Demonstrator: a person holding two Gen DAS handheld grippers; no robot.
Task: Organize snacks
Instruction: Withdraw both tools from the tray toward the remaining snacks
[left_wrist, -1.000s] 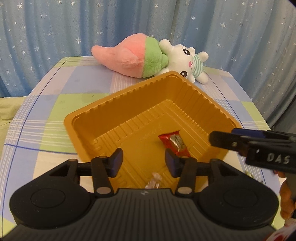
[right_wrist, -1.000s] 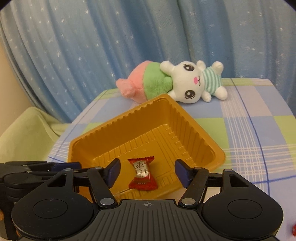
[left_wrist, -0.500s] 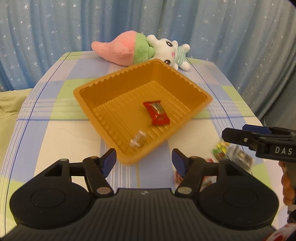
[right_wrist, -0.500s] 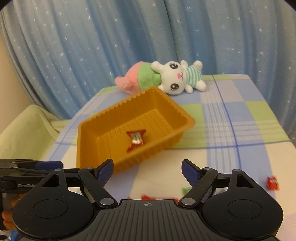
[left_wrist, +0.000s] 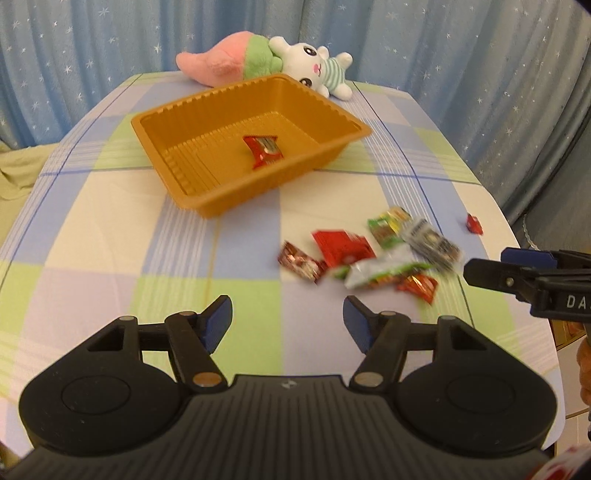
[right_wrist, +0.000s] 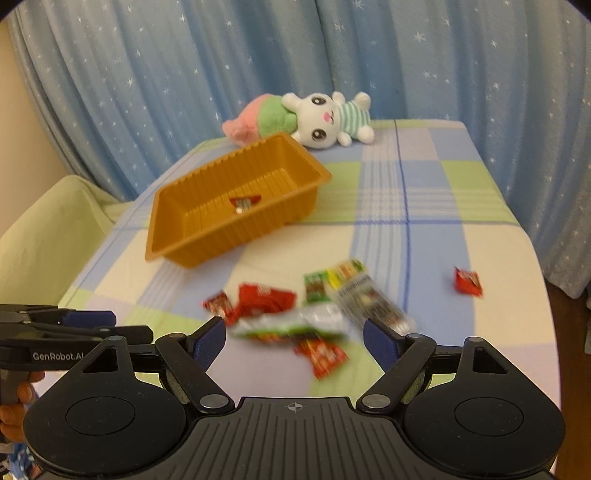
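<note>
An orange plastic tray (left_wrist: 192, 201) (right_wrist: 236, 236) sits on the checked tablecloth and holds a red candy (left_wrist: 263, 150) (right_wrist: 243, 203). A loose pile of snack packets (left_wrist: 369, 254) (right_wrist: 310, 310) lies on the cloth in front of the tray, to its right. A single red candy (left_wrist: 474, 223) (right_wrist: 467, 280) lies apart near the right edge. My left gripper (left_wrist: 287, 321) is open and empty, above the cloth near the front edge, left of the pile. My right gripper (right_wrist: 293, 336) is open and empty, just in front of the pile.
A pink, green and white plush rabbit (left_wrist: 266, 59) (right_wrist: 310, 118) lies at the back of the table behind the tray. A blue starred curtain (right_wrist: 295, 55) hangs behind. The table edge drops off at the right (left_wrist: 517, 240).
Both grippers have pulled back from over the tray toward the table's front. The snack pile has come into view. Both stay open.
</note>
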